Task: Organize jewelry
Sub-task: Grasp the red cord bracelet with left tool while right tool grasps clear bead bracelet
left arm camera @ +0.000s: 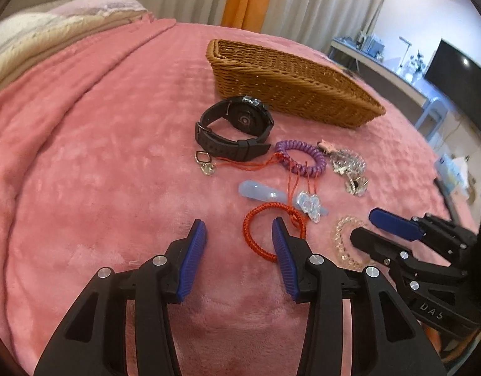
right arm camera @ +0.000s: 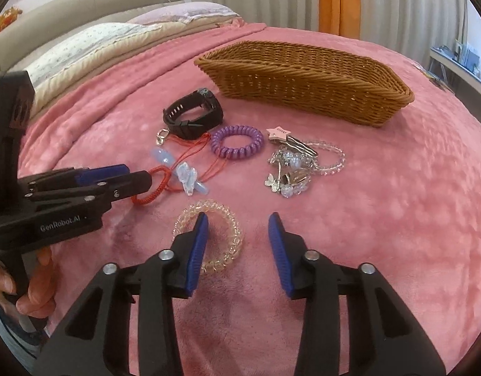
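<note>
Left wrist view: left gripper (left arm camera: 238,230) stood open at the lower centre over the pink blanket (left arm camera: 99,156), its right-hand finger inside the loop of a red braided bracelet (left arm camera: 256,235), pads apart from the cord. Above lay a black watch (left arm camera: 237,128), a purple coil hair tie (left arm camera: 300,156), a pale blue clip (left arm camera: 259,192) and a heap of silver trinkets (left arm camera: 350,169). A wicker basket (left arm camera: 287,84) sat in the upper centre, interior hidden.

Right wrist view: right gripper (right arm camera: 238,225) stood open at the lower centre, its left-hand finger within a clear coil hair tie (right arm camera: 227,219), nothing gripped. A hand (right arm camera: 30,285) at the left edge held the other tool.
</note>
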The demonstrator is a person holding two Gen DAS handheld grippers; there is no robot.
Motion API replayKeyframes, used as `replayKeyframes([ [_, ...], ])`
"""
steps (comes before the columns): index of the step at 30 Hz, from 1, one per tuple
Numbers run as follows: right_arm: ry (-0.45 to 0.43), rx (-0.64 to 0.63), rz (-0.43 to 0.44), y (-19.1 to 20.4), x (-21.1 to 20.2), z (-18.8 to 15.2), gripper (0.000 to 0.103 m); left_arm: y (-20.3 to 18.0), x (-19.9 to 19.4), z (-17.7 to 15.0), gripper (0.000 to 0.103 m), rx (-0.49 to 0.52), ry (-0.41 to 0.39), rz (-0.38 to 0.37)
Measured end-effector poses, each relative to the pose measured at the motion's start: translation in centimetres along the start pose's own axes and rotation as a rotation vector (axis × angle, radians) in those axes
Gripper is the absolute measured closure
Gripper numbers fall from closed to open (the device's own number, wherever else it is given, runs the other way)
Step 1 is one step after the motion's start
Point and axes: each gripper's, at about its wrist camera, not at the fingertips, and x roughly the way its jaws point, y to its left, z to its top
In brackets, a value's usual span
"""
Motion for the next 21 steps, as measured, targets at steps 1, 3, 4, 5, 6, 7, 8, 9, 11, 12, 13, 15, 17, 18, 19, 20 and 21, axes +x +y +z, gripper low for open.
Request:
replayKeyframes([
  [1, 0.003, -0.003, -0.004, 0.1, 0.1, 0.0, 0.077, -0.4, 0.0, -0.1, 0.065, 0.019, 0.000, 0.019],
  [3, 0.003, -0.014, -0.002, 0.3, 0.1, 0.0, 0.087, -0.9, 0.1, -0.3, 0.085, 0.049, 0.002, 0.037],
  [4, 0.001, -0.019, -0.001, 0.4, 0.1, 0.0, 0.092, -1.2, 0.1, -0.4, 0.089, 0.066, 0.001, 0.045],
  [5, -0.001, -0.026, 0.000, 0.6, 0.1, -0.1, 0.093, -1.4, 0.1, -0.4, 0.096, 0.074, -0.001, 0.046],
  [6, -0.003, -0.030, 0.000, 0.7, 0.0, -0.2, 0.094, -1.5, 0.0, -0.5, 0.100, 0.080, -0.003, 0.041],
  [7, -0.007, -0.031, -0.001, 0.7, -0.1, -0.2, 0.094, -1.5, -0.1, -0.5, 0.100, 0.080, -0.006, 0.036],
  [8, -0.011, -0.027, 0.001, 0.6, -0.2, -0.3, 0.094, -1.4, -0.2, -0.6, 0.101, 0.080, -0.010, 0.030],
  [9, -0.016, -0.021, 0.005, 0.5, -0.3, -0.3, 0.094, -1.4, -0.4, -0.6, 0.101, 0.078, -0.017, 0.021],
  [11, -0.038, -0.003, 0.022, 0.1, -0.8, -0.3, 0.094, -1.4, -0.7, -0.8, 0.101, 0.074, -0.028, 0.007],
  [12, -0.049, 0.004, 0.030, -0.1, -1.1, -0.4, 0.094, -1.4, -0.8, -0.9, 0.101, 0.074, -0.034, 0.004],
  [13, -0.058, 0.011, 0.036, -0.3, -1.3, -0.4, 0.094, -1.4, -1.2, -0.9, 0.101, 0.074, -0.048, 0.002],
  [15, -0.067, 0.029, 0.042, -0.8, -1.6, -0.3, 0.094, -1.5, -1.8, -0.9, 0.101, 0.073, -0.073, 0.001],
  [17, -0.068, 0.047, 0.053, -1.1, -1.9, -0.2, 0.094, -1.4, -2.6, -0.8, 0.101, 0.062, -0.100, -0.009],
  [18, -0.074, 0.057, 0.060, -1.4, -2.2, -0.1, 0.094, -1.3, -3.1, -0.7, 0.101, 0.056, -0.114, -0.016],
  [19, -0.083, 0.063, 0.067, -1.5, -2.5, 0.0, 0.094, -1.2, -3.5, -0.6, 0.101, 0.052, -0.124, -0.018],
  [20, -0.090, 0.069, 0.072, -1.7, -2.9, 0.1, 0.094, -1.2, -3.9, -0.4, 0.101, 0.048, -0.136, -0.021],
  [21, -0.096, 0.075, 0.076, -1.8, -3.3, 0.4, 0.094, -1.1, -4.5, -0.2, 0.101, 0.041, -0.150, -0.028],
])
